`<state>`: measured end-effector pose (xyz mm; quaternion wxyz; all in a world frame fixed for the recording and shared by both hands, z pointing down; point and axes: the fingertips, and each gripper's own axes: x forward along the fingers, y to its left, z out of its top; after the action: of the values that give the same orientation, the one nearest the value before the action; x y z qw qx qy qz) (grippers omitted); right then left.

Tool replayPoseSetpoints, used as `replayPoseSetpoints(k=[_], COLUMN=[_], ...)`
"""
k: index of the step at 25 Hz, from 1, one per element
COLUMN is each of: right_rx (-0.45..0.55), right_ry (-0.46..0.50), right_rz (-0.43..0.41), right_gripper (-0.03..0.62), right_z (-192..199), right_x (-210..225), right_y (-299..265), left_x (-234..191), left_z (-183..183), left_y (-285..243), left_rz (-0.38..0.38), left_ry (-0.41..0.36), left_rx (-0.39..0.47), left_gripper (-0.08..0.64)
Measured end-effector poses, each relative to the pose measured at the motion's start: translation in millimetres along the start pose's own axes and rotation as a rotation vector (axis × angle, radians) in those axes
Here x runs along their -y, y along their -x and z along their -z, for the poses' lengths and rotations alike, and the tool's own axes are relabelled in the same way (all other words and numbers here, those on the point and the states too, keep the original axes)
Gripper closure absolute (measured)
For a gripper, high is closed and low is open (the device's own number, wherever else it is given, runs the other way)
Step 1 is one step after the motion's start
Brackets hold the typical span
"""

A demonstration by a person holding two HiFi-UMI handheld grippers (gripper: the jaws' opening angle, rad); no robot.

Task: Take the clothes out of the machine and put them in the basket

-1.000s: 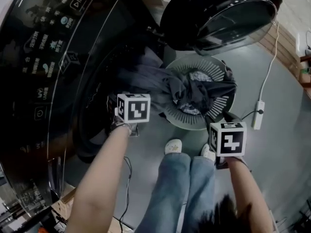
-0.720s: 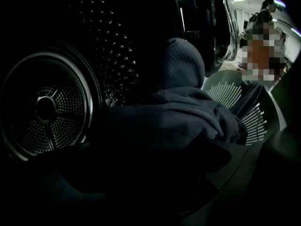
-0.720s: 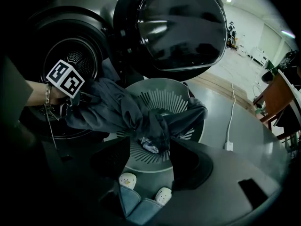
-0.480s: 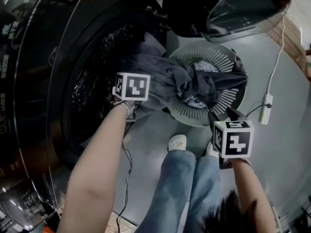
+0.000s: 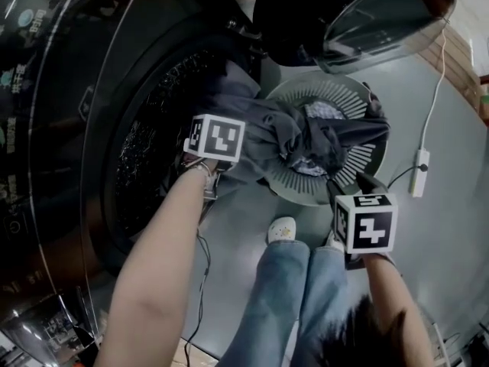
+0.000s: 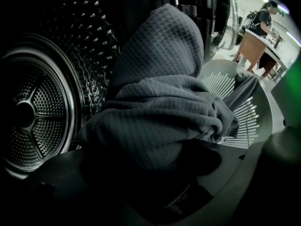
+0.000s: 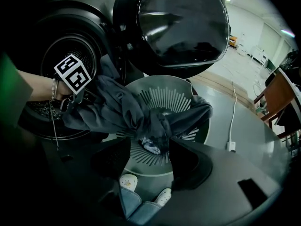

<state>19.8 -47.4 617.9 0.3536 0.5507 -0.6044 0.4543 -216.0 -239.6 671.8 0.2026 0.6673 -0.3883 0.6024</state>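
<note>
A dark grey waffle-knit garment (image 5: 267, 132) stretches from the washer drum (image 5: 153, 151) over the rim of the round slatted basket (image 5: 306, 197) on the floor. My left gripper (image 5: 221, 159) is pressed down onto the garment at the drum's mouth. In the left gripper view a thick fold of the garment (image 6: 155, 112) lies between the dark jaws of my left gripper (image 6: 155, 173); they have just been closing but still stand wide, with no pinch visible. My right gripper (image 5: 350, 186) hovers at the basket's near edge. Its jaws are open and empty, and the bunched garment (image 7: 117, 109) lies beyond the tips of my right gripper (image 7: 148, 161).
The washer door (image 5: 344, 14) hangs open above the basket. A patterned cloth (image 5: 325, 112) lies in the basket under the grey garment. A white power strip (image 5: 419, 173) and its cord lie on the floor to the right. The person's shoes (image 5: 281, 228) stand just before the basket.
My left gripper has sunk onto the garment at the drum opening and shifted a little right. My right gripper has dropped slightly and stays by the basket's edge.
</note>
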Motion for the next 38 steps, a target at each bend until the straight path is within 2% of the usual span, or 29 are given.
replayPoseSetpoints(k=[3, 5, 6, 7, 8, 15, 20, 29, 35, 38], right_rx=[0.004, 0.005, 0.007, 0.011, 0.015, 0.038, 0.058, 0.079, 0.09, 0.089], right_ry=[0.012, 0.028, 0.036, 0.042, 0.047, 0.073, 0.066, 0.044, 0.022, 0.008], right_rz=[-0.006, -0.012, -0.015, -0.018, -0.018, 0.001, 0.01, 0.02, 0.033, 0.041], right_gripper=[0.339, 0.342, 0.344, 0.345, 0.345, 0.348, 0.35, 0.351, 0.351, 0.353], right_z=[-2.6, -3.5, -4.6, -5.7, -6.5, -8.6, -11.8, -13.3, -9.8, -7.8], right_x=[-4.9, -7.1, -7.9, -8.4, -8.3, 7.6, 20.8, 39.8, 52.5, 58.3], right_y=[6.4, 13.1, 17.2, 21.6, 26.5, 62.4, 85.8, 114.8, 128.9, 139.5], left_x=[-4.5, -5.2, -3.0, 0.7, 4.9, 32.0, 53.4, 104.0, 148.0, 167.9], left_z=[0.0, -0.2, -0.9, -1.7, -2.2, -7.6, -15.3, -40.9, -62.5, -68.0], left_y=[11.9, 22.7, 28.5, 34.3, 39.9, 80.5, 115.0, 174.2, 215.1, 233.3], left_rz=[-0.042, -0.07, -0.079, -0.085, -0.088, -0.051, -0.012, 0.131, 0.245, 0.286], left_ry=[-0.015, -0.025, -0.032, -0.036, -0.033, 0.052, 0.073, 0.221, 0.28, 0.281], left_rx=[-0.013, -0.006, 0.001, 0.008, 0.014, 0.082, 0.153, 0.276, 0.366, 0.385], left_gripper=[0.227, 0.311, 0.373, 0.465, 0.482, 0.494, 0.495, 0.497, 0.497, 0.497])
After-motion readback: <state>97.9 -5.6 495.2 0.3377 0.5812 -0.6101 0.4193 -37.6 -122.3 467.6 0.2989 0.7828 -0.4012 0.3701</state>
